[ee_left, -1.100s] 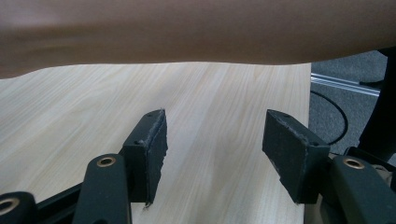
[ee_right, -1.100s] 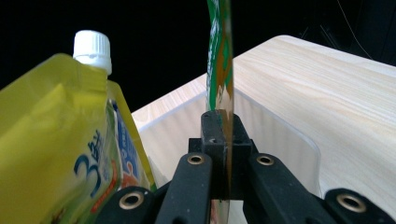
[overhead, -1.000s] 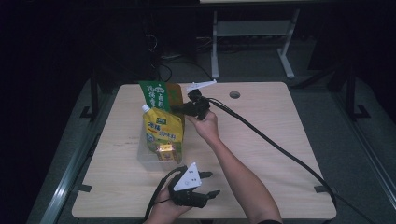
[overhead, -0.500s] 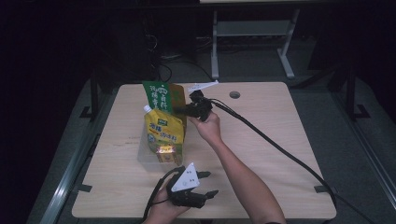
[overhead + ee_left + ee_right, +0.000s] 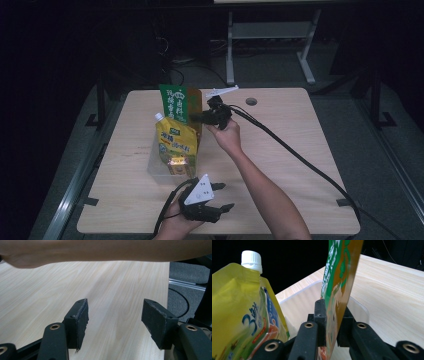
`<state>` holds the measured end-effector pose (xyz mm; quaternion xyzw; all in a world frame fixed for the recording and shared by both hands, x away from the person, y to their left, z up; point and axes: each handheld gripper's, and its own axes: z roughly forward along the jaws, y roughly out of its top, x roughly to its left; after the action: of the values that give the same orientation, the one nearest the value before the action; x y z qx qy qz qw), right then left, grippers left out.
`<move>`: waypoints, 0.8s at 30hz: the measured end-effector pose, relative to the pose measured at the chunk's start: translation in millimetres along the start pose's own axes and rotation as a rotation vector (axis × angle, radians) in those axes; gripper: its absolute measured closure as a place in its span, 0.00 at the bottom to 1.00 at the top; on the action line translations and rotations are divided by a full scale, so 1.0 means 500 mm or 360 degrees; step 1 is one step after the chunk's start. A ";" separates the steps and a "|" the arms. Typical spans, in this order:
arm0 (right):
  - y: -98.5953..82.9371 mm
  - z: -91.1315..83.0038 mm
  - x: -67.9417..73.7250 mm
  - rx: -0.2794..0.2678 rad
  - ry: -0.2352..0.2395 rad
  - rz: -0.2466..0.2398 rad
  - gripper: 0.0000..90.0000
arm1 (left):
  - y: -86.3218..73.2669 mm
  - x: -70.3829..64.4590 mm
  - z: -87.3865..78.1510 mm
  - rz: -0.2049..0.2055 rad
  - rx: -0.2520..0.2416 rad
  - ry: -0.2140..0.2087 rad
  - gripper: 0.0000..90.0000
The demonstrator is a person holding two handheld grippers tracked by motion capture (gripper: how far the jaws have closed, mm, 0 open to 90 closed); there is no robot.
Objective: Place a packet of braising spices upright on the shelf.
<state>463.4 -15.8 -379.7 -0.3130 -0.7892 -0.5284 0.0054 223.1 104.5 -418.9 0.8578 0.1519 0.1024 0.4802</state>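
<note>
Wooden table (image 5: pixel 300 150); right gripper (image 5: pixel 332 325) clamps green packet (image 5: pixel 339 277); clear tub (image 5: pixel 359 307) behind.

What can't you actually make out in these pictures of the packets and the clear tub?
- Green packet: in the right gripper view its top and bottom are cut off by the frame, and the right gripper covers part of its print.
- Yellow pouch: its small print is too small to read in the high view.
- Clear tub: its floor is hidden by the pouch.
- Left gripper: a forearm hides the table beyond.
</note>
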 end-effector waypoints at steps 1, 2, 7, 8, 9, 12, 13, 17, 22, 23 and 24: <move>-0.001 -0.005 -0.002 -0.0001 0.0004 0.0013 0.83 | 0.000 0.000 0.002 0.0005 0.0004 0.0002 0.41; -0.003 -0.009 -0.005 0.0001 -0.0002 0.0010 0.82 | 0.000 -0.001 0.005 0.0000 0.0004 0.0005 0.40; -0.009 -0.032 -0.011 0.0013 -0.0001 0.0017 0.77 | 0.001 0.004 0.011 -0.0008 0.0007 0.0017 0.38; -0.009 -0.037 -0.013 0.0011 0.0001 0.0010 0.75 | 0.001 0.005 0.011 -0.0008 0.0011 0.0021 0.38; -0.010 -0.042 -0.014 0.0011 -0.0004 0.0007 0.73 | 0.001 0.006 0.012 -0.0009 0.0012 0.0026 0.37; -0.012 -0.060 -0.019 0.0003 -0.0016 0.0023 0.71 | 0.000 0.006 0.015 -0.0021 0.0011 0.0029 0.36; -0.013 -0.065 -0.021 0.0000 -0.0022 0.0017 0.70 | 0.000 0.006 0.016 -0.0022 0.0014 0.0030 0.36; -0.017 -0.095 -0.026 0.0011 -0.0054 0.0015 0.67 | 0.000 0.006 0.020 -0.0023 0.0017 0.0033 0.35; -0.025 -0.129 -0.033 0.0027 -0.0096 0.0016 0.65 | 0.002 0.010 0.021 -0.0025 0.0012 0.0035 0.35; -0.026 -0.136 -0.034 0.0034 -0.0105 0.0009 0.65 | 0.002 0.010 0.021 -0.0028 0.0009 0.0037 0.35; -0.027 -0.143 -0.034 0.0030 -0.0114 0.0008 0.65 | 0.002 0.011 0.021 -0.0033 0.0003 0.0043 0.35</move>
<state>447.2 -87.3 -365.2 -0.3337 -0.7931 -0.5092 -0.0187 231.6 97.6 -423.4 0.8552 0.1674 0.1088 0.4783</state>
